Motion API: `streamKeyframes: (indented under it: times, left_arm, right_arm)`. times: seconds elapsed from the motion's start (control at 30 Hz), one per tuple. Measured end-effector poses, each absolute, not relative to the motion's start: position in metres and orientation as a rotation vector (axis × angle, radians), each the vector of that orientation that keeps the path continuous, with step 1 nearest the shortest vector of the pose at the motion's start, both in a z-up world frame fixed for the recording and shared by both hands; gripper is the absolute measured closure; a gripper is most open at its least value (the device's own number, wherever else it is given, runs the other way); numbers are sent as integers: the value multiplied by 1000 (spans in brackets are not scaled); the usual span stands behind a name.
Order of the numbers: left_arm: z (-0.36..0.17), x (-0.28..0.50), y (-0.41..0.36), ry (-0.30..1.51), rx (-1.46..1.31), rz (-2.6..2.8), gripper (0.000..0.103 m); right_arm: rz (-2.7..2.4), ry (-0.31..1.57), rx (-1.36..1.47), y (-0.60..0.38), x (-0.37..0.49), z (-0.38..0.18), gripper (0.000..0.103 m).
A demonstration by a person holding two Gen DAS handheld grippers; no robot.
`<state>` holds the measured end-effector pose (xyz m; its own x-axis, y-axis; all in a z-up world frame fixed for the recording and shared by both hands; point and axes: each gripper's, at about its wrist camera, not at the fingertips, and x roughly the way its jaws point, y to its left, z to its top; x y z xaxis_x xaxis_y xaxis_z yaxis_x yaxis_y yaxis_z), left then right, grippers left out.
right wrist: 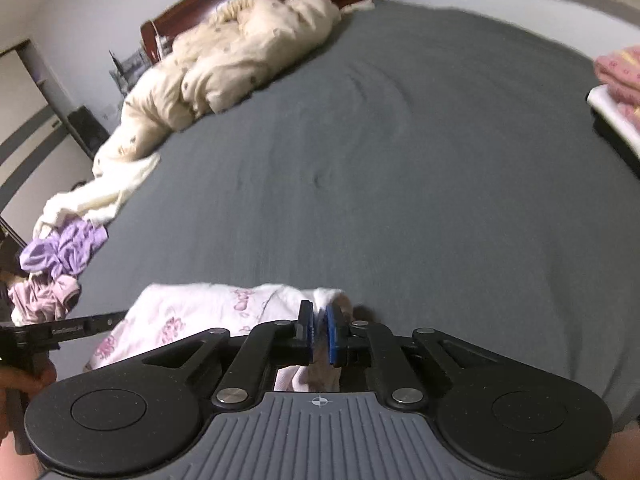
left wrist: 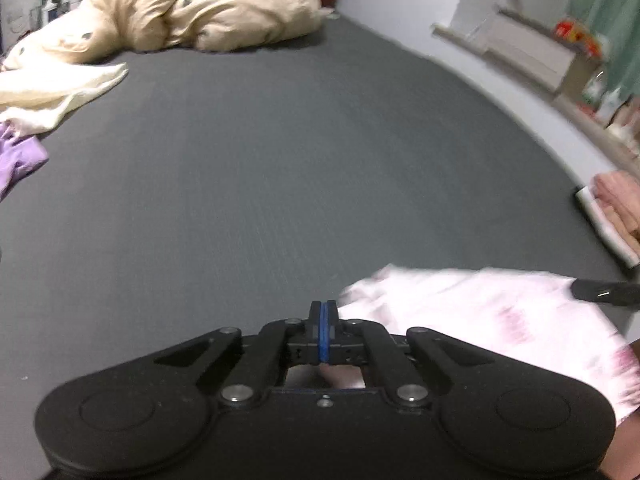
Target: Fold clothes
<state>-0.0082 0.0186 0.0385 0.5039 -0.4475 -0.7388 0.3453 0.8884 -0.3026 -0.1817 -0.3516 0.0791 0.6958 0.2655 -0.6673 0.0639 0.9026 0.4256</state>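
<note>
Left gripper [left wrist: 325, 322] clenched, pink floral garment [left wrist: 480, 304] just right of it; right gripper [right wrist: 319, 334] pinching that garment's corner over grey bedsheet [right wrist: 400, 200].

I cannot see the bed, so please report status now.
Left gripper shut on white floral garment. Right gripper shut on its other edge. Grey bed ahead clear.

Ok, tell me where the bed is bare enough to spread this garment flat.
The grey sheet is bare between the beige duvet and the pink floral garment. It is crowded by the purple clothes and the pink stack.
</note>
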Motion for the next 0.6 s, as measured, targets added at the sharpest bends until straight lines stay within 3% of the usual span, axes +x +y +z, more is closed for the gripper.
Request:
streamKeyframes:
  times: [0.17, 0.23, 0.27, 0.3, 0.37, 0.53, 0.6]
  left_arm:
    - [50, -17, 32, 906, -156, -482, 99]
    - [59, -24, 35, 901, -174, -507, 87]
    - [63, -28, 36, 898, -183, -520, 73]
    - [67, -35, 35, 890, -186, -539, 63]
    - [74, -49, 33, 873, -176, -581, 59]
    - [75, -73, 21, 881, -147, -640, 55]
    - [67, -75, 16, 897, -130, -642, 62]
  right_arm:
    - [143, 789, 476, -354, -193, 104, 95]
    - [187, 803, 468, -347, -199, 113, 93]
    - [207, 813, 454, -342, -202, 117, 84]
    - [221, 825, 427, -334, -205, 118, 58]
    - [228, 834, 384, -322, -216, 120, 23]
    - [186, 810, 338, -307, -229, 115, 24]
    - [175, 809, 325, -302, -232, 112, 24]
